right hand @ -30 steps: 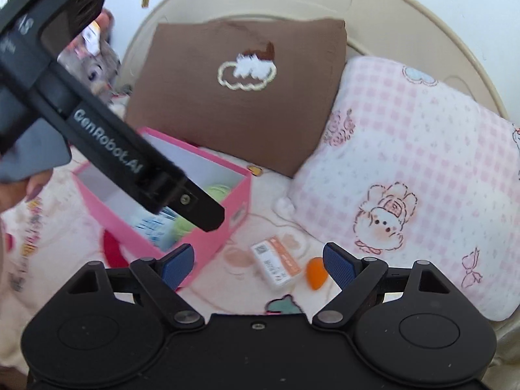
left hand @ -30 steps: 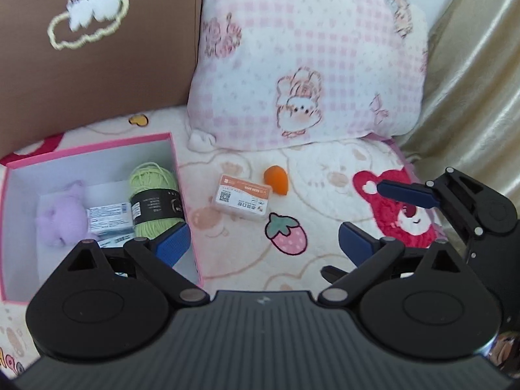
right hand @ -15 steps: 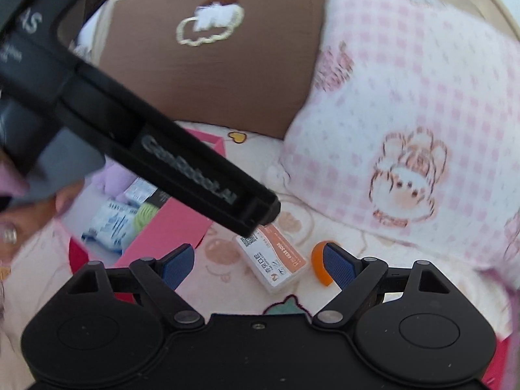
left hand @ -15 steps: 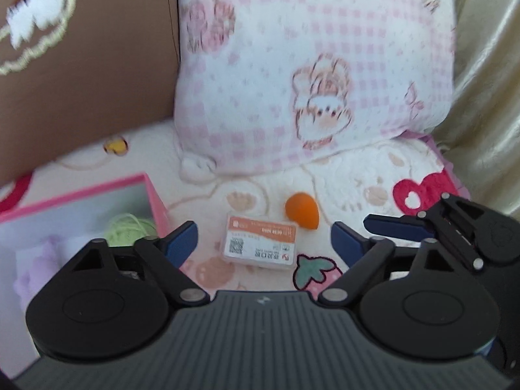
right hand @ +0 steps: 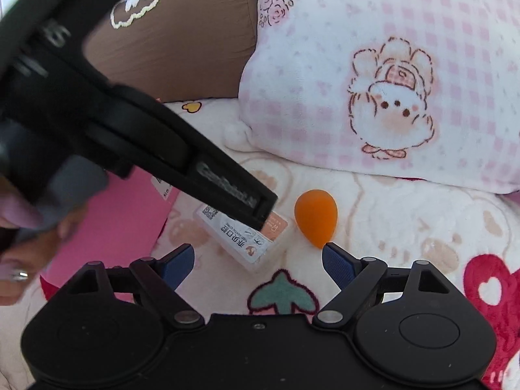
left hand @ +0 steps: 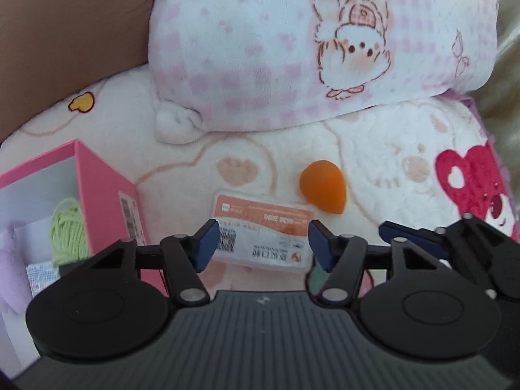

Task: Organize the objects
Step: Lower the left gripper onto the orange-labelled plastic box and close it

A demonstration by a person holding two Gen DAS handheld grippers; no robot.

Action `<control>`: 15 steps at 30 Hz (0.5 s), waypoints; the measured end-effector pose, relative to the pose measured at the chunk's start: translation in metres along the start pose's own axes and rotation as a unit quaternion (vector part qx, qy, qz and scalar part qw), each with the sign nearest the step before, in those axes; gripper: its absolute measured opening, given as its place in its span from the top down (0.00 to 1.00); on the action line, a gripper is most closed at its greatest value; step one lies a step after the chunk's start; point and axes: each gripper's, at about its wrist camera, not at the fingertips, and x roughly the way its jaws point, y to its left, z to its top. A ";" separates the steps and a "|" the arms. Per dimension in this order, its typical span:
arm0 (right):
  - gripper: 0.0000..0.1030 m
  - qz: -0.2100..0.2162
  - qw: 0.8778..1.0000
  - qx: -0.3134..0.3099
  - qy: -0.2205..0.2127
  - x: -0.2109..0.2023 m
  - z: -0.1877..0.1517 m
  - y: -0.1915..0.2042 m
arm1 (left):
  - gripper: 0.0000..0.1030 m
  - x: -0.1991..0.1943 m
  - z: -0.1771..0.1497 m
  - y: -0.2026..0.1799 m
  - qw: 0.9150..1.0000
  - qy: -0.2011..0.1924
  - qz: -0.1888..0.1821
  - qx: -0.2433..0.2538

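A small orange-and-white card box [left hand: 263, 230] lies flat on the fluffy blanket. My left gripper [left hand: 264, 243] is down over it, one blue pad at each short end. Its jaws are closing, and I see no firm press. In the right wrist view the left gripper's black finger [right hand: 240, 195] covers part of the card box [right hand: 240, 243]. An orange egg-shaped sponge [left hand: 323, 187] lies just right of the box. My right gripper [right hand: 258, 263] stands open and empty, its right pad just below the sponge [right hand: 315, 217]. One of its fingers [left hand: 406, 234] shows in the left wrist view.
A pink box [left hand: 107, 175] stands open at the left, holding green yarn [left hand: 68, 227], a purple plush [left hand: 9, 260] and a small packet [left hand: 42, 273]. A pink checked pillow [left hand: 292, 48] and a brown cushion [left hand: 65, 32] lean behind. A hand [right hand: 19, 214] holds the left gripper.
Both grippers have come down close to the blanket. The left gripper's jaws have narrowed around the card box. The right gripper has drawn near the orange sponge, still wide.
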 end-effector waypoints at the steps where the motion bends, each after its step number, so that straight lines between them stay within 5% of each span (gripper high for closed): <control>1: 0.14 -0.003 1.000 -0.002 0.000 0.002 0.000 0.001 | 0.43 0.002 0.001 0.002 1.000 -0.001 0.001 -0.004; 12: 0.19 0.007 0.999 0.015 0.027 0.035 -0.001 0.003 | 0.40 0.023 0.013 0.004 0.999 0.002 0.029 -0.022; 15: 0.29 0.011 0.999 0.026 0.037 0.043 -0.003 0.000 | 0.34 0.025 0.016 0.014 0.998 0.005 0.014 -0.053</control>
